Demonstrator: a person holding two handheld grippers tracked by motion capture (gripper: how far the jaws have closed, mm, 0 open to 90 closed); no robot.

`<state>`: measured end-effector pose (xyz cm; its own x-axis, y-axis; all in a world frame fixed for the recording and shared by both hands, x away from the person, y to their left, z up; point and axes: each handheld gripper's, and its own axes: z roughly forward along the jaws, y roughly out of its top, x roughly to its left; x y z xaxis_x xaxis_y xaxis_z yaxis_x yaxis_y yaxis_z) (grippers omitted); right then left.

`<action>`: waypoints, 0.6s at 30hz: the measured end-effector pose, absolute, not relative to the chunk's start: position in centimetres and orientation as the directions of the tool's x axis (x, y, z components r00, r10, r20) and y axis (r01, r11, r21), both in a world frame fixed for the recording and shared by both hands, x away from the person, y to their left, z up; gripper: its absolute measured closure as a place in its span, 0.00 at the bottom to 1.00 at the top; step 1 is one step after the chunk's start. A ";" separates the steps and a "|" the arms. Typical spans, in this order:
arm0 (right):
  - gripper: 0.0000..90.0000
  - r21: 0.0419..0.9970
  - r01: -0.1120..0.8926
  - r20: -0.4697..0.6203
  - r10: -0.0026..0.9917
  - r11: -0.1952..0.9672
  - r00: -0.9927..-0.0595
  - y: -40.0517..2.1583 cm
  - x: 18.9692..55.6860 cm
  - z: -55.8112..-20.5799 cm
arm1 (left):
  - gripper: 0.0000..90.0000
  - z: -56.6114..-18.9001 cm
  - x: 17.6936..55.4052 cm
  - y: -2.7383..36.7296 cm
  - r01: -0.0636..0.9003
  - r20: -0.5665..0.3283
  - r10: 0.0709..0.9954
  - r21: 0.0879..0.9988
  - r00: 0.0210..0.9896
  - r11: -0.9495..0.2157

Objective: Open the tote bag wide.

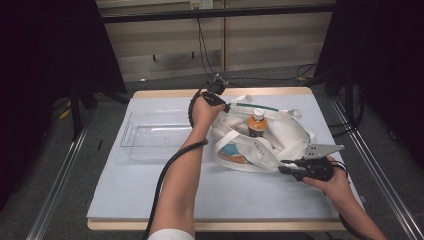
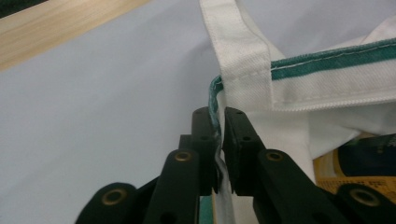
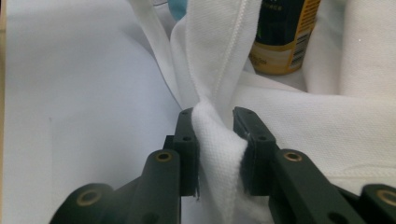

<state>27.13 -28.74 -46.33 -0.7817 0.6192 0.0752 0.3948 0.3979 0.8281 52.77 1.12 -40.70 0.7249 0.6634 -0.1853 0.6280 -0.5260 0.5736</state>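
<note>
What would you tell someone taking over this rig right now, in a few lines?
Left gripper: shut on the green-trimmed rim of the white tote bag, far side.
Right gripper: shut on a bunched fold of the bag's cloth, near side.
Bag lies on the table, mouth held apart; a bottle stands inside with other items.
Clear bin sits left of the bag, nothing in it.
Left, probably: moving the contents to the bin.
</note>
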 end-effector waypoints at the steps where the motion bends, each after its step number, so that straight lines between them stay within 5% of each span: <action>1: 0.77 0.828 0.396 0.076 0.621 0.396 -0.780 -28.8 27.1 -46.2 | 0.87 -40.6 52.7 1.2 0.629 -0.192 0.663 0.577 0.724 -0.520; 3: 0.74 0.832 0.399 0.080 0.629 0.385 -0.773 -29.1 27.1 -45.9 | 0.80 -40.4 52.6 1.3 0.625 -0.184 0.663 0.579 0.726 -0.524; 18: 0.41 0.827 0.438 0.109 0.665 0.352 -0.739 -29.8 27.0 -43.6 | 0.66 -38.3 51.6 1.7 0.593 -0.220 0.611 0.618 0.760 -0.515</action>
<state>27.02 -29.79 -43.55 -0.7390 0.6649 0.1088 0.4383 0.3519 0.8271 51.58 1.65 -38.29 0.7603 0.6112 -0.2201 0.5933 -0.5153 0.6184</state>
